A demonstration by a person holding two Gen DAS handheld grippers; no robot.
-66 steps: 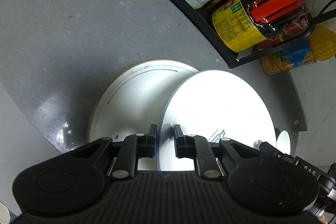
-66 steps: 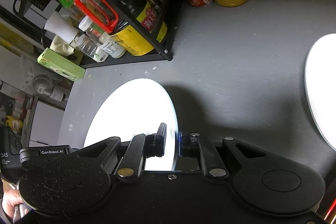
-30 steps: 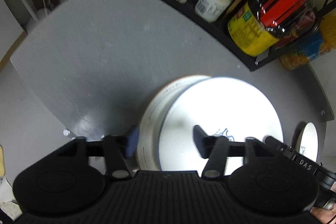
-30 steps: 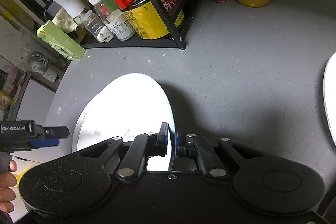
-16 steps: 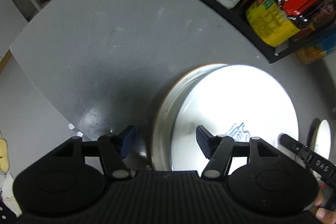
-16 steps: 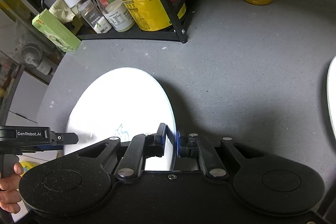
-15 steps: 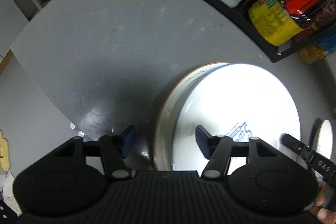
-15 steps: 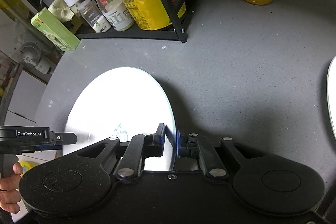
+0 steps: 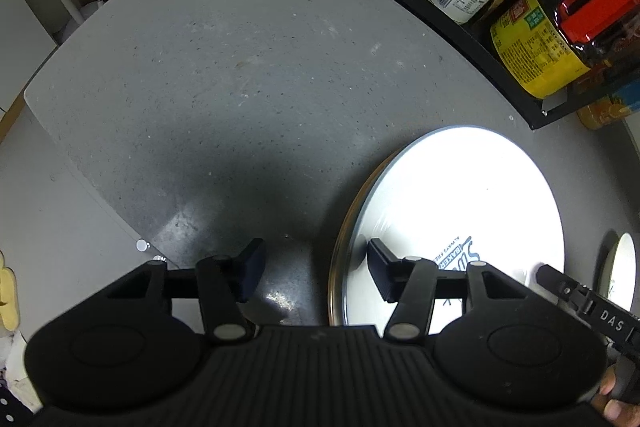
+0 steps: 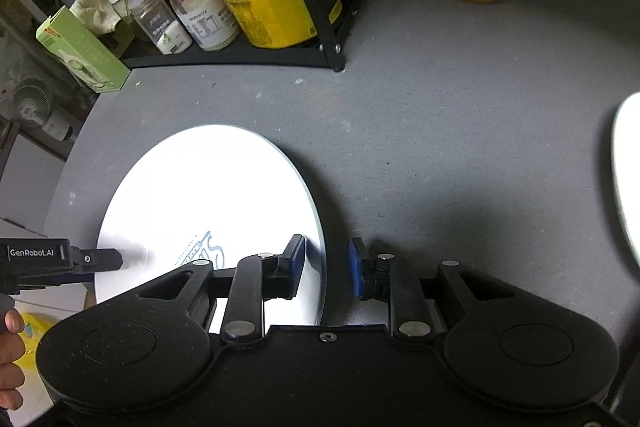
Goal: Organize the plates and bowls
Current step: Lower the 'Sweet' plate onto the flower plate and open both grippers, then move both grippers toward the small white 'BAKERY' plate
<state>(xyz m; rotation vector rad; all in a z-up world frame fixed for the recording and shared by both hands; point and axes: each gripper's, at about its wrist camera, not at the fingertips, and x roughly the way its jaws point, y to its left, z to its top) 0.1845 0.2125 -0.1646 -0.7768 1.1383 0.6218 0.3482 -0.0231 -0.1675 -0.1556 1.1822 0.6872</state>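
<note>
Right wrist: my right tongs (image 10: 326, 269) opening, plate (image 10: 208, 211) rim between pads, unpressed. Left tongs (image 9: 316, 267) half-wide, closing, straddling plate edge on bench (image 9: 224, 75)

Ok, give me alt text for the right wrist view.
The right gripper is opening, its jaws astride the rim of a white plate lying on the grey counter. A black rack of bottles stands behind, and the left gripper pokes in at the left edge.
</note>
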